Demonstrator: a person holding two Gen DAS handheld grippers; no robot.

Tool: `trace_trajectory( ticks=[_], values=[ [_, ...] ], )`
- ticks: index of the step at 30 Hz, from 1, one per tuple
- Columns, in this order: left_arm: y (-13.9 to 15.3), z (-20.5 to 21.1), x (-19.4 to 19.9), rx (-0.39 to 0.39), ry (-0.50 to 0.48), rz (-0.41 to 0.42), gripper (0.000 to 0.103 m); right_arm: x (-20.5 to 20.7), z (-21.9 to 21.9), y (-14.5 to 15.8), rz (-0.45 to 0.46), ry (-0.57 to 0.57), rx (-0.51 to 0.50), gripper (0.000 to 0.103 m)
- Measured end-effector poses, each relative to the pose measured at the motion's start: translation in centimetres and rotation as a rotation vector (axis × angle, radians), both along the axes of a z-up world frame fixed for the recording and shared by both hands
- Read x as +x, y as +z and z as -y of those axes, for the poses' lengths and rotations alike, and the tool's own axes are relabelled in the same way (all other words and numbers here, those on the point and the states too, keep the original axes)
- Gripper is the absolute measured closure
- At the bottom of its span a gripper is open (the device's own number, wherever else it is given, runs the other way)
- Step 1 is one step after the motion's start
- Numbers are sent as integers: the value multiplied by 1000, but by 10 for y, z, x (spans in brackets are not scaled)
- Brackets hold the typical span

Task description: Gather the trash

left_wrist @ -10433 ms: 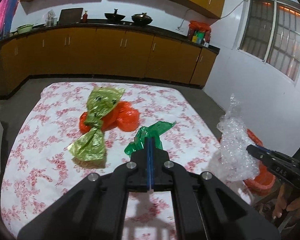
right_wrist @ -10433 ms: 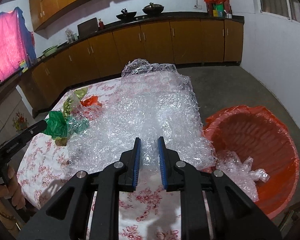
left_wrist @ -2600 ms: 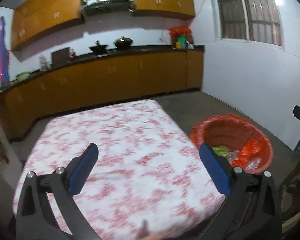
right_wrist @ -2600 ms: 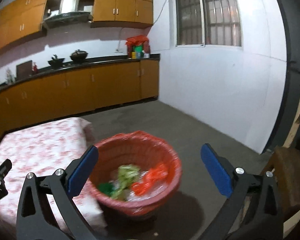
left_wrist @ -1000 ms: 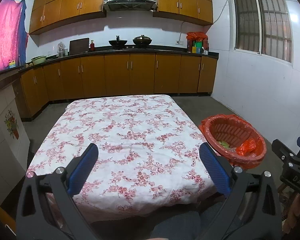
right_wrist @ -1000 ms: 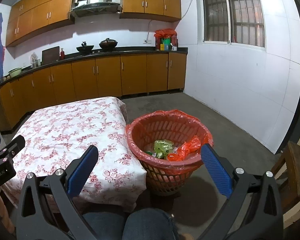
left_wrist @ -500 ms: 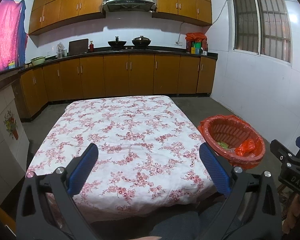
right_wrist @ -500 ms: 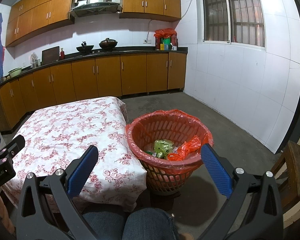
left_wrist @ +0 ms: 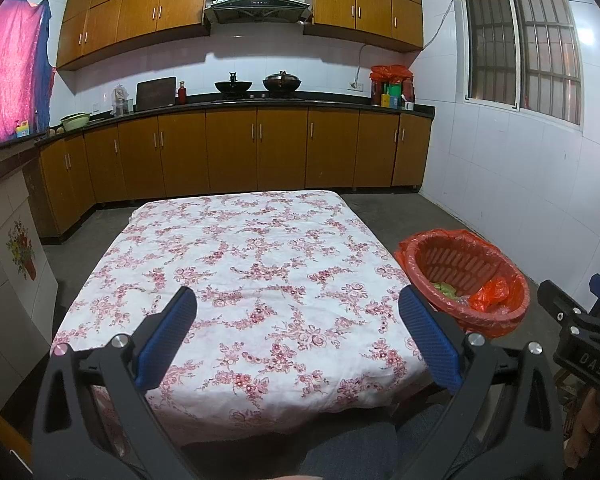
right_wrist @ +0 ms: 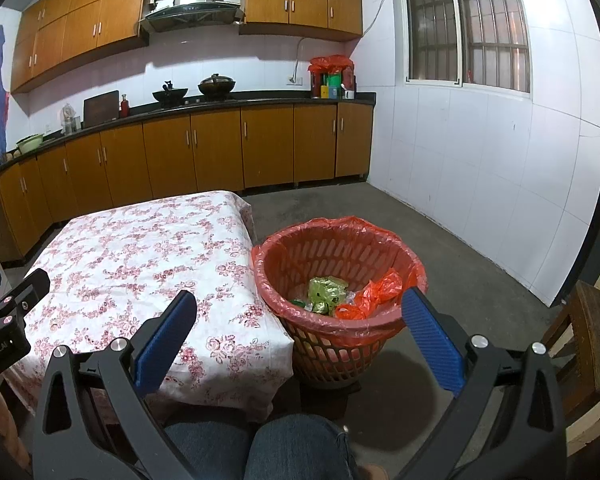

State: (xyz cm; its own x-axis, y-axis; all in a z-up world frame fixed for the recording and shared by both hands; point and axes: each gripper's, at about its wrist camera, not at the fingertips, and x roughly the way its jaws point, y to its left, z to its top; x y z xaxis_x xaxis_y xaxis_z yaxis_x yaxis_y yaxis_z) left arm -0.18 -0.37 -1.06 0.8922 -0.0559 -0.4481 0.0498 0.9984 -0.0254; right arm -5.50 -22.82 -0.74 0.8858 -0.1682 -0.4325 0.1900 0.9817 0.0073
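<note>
Trash: crumpled green foil-like wrapper (right_wrist: 326,289), crinkled orange plastic bag (right_wrist: 374,290) and a bit of clear film lie together at the bottom of the basket; a darker green scrap shows beside the wrapper.
Basket: round red plastic laundry-style basket (right_wrist: 300,256) with slotted walls, lined with a thin, glossy orange bag folded over its rim; it stands on the grey concrete floor (right_wrist: 440,248) just beside the right edge of the table, near its near right corner.
Table: low rectangular table under a white cloth printed with small pink-red flowers (left_wrist: 244,264); the cloth is soft, faintly wrinkled and hangs over the edges.
Left claw (left_wrist: 298,334): black rigid frame with blue ribbed pads, spread wide and holding nothing, above the near edge of the table.
Right claw (right_wrist: 300,330): same build, spread wide, holding nothing, with the basket seen between its fingers.
Person: knees in blue denim (right_wrist: 284,444) at the bottom of the right wrist view.
Room: glossy brown wooden cabinets (left_wrist: 260,152) under a dark countertop, white tiled walls, barred window (left_wrist: 520,40).
</note>
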Motion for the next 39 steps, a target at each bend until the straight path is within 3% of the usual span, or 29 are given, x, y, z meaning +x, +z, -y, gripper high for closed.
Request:
trace_trajectory(
  ticks=[39],
  values=[
    [-3, 0, 1, 1, -1, -6, 4, 0, 2, 1, -4, -1, 0, 2]
  ],
)
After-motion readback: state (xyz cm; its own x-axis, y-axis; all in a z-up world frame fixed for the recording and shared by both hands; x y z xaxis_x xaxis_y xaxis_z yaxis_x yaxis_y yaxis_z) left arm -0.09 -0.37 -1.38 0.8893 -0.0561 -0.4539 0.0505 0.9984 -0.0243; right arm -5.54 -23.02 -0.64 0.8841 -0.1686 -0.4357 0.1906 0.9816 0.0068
